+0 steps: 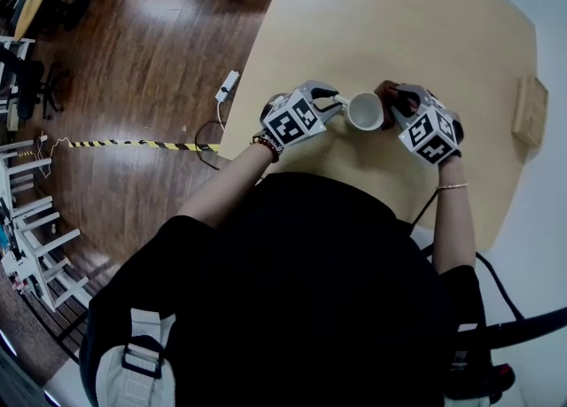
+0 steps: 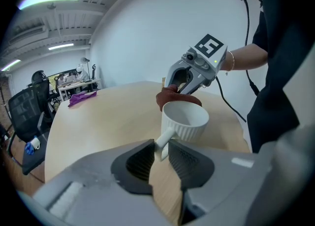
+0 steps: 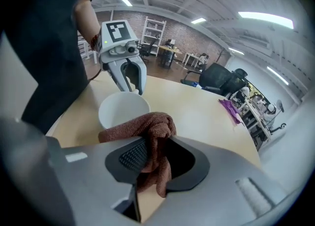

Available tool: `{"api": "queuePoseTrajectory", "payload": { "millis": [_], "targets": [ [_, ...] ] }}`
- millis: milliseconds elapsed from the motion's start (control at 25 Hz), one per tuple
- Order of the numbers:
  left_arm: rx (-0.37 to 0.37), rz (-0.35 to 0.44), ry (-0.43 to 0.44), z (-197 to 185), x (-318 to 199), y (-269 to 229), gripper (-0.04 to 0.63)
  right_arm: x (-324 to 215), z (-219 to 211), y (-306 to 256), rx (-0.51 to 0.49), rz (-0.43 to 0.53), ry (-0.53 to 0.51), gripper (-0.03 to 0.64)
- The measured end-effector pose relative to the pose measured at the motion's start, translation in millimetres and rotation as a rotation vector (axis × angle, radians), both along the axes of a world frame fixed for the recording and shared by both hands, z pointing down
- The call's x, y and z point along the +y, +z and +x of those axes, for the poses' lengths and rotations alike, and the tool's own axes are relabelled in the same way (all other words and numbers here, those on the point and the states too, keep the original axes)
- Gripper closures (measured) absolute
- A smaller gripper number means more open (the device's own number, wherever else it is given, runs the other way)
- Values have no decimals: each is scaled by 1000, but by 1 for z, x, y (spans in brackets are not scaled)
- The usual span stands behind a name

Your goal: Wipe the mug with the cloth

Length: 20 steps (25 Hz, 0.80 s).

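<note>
1. While the left gripper (image 2: 161, 152) keeps its jaws clenched on the handle (image 2: 164, 140), the white ribbed mug (image 2: 186, 119) stands upright. Its mouth faces up, its long axis is vertical, and the handle points sideways toward the person's left.
2. Whether the mug's base rests on the table (image 1: 443, 33) or hangs just above it, I cannot tell. It sits close to the table's near edge, right in front of the person.
3. On the side away from the handle, the right gripper (image 3: 156, 147) has its jaws clamped on a bunched rust-brown cloth (image 3: 147, 127). The cloth's folds lie just at the mug's wall near the rim.
4. Count: one mug, one brown cloth and two grippers, which face each other across the mug.
5. Beyond them the pale wooden table top lies open, wide toward its rounded far edge.
6. Farther off, one wooden block (image 1: 530, 111) lies by the table's right edge and one purple rag (image 2: 81, 98) lies near a far edge. Both are well apart from the mug.
</note>
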State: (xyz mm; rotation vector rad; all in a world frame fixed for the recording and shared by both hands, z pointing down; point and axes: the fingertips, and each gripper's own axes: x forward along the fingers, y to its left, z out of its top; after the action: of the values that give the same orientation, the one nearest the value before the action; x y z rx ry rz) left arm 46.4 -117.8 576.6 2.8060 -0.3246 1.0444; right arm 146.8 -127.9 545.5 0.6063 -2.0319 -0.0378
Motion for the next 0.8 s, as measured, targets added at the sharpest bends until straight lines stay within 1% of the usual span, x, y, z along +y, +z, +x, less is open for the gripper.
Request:
{"api": "queuePoseTrajectory", "payload": {
  "millis": [200,480,640,800],
  "targets": [
    [7,-7,-2,0,-1,1,508,-5,-2,15,47,-53,-72,515],
    [17,-13,20,-1,-1,-2,506,-9,-10,45,86,-92,-141,517],
    [18,-13,19,0,-1,-1,506,-8,-10,53,90,-118,-148,517],
    [27,-21,20,-1,-1,0,505,-7,-11,46,75,-121,-162,516]
  ]
}}
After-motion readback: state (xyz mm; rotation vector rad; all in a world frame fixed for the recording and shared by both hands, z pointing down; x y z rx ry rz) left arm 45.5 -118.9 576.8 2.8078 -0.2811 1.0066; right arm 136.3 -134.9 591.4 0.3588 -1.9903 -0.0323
